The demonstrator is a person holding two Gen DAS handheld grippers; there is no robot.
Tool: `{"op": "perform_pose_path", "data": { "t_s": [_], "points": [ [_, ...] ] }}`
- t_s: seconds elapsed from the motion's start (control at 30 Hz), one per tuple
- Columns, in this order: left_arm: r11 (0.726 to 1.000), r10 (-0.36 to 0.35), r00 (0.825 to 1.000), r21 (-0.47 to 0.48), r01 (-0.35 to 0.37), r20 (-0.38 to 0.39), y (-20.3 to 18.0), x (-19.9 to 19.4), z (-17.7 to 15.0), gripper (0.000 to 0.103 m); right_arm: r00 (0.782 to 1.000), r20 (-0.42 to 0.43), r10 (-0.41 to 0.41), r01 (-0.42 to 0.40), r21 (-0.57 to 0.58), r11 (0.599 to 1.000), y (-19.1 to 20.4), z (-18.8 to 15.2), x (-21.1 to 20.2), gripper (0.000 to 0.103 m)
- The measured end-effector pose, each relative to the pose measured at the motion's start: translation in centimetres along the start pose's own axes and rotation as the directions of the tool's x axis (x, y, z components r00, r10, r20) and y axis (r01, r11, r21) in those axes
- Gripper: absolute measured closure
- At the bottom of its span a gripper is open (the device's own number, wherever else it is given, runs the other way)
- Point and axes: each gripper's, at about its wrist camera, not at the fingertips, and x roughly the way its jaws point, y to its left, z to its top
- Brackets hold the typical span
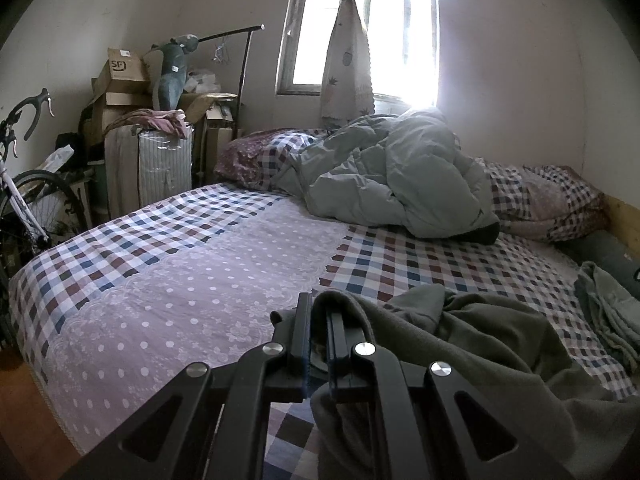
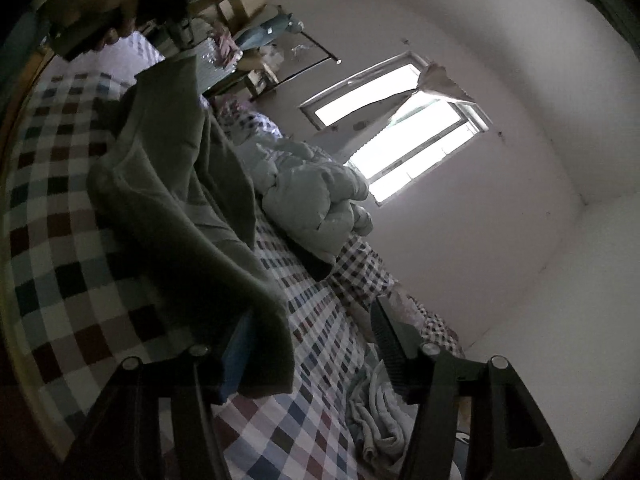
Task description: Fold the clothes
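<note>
Our left tongs (image 1: 319, 344) clamp the green garment (image 1: 460, 344); our right tongs (image 2: 312, 344) stand open, empty. Risk: the unsecured hem drops, bunching on the bed (image 1: 200, 280).

Only light source is the window (image 1: 362, 36), blown out at upper centre of the left wrist view. Right wrist view is dim, tilted and soft, foreground underexposed. Heavy fisheye bending and dark vignette at all corners.
</note>
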Motion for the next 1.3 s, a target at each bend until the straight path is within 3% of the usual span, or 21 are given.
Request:
{"op": "perform_pose_path", "data": {
  "t_s": [0.23, 0.43, 0.57, 0.8, 1.03, 1.3],
  "points": [
    [1.000, -0.014, 1.000, 0.020, 0.014, 0.001, -0.7, 0.2, -0.2, 0.098, 0.999, 0.018, -0.050, 0.047, 0.151, 0.987, -3.1, 0.7, 0.7, 0.040],
    [0.999, -0.008, 1.000, 0.032, 0.008, 0.004, -1.3, 0.5, -0.2, 0.098, 0.993, -0.097, 0.064, -0.052, 0.117, 0.992, -1.7, -0.2, 4.1, 0.040],
    [1.000, 0.010, 1.000, 0.018, -0.010, 0.017, -1.1, 0.4, -0.1, 0.098, 0.985, -0.093, 0.145, -0.131, 0.142, 0.981, -1.4, -1.0, 2.3, 0.035],
    [1.000, -0.003, 1.000, -0.023, 0.003, 0.010, -1.2, 0.7, -0.1, 0.098, 0.960, -0.137, 0.245, -0.255, -0.059, 0.965, 3.2, -2.9, 0.4, 0.033],
    [1.000, -0.014, 1.000, -0.014, 0.014, 0.014, -1.7, 0.7, 0.0, 0.098, 0.961, -0.161, 0.224, -0.251, -0.178, 0.951, 6.0, -4.3, 0.8, 0.033],
    [0.999, -0.018, 1.000, -0.035, 0.018, 0.008, -1.6, 0.8, -0.1, 0.098, 0.981, -0.094, 0.171, -0.188, -0.206, 0.960, 7.3, -3.0, 2.8, 0.033]
  ]
}}
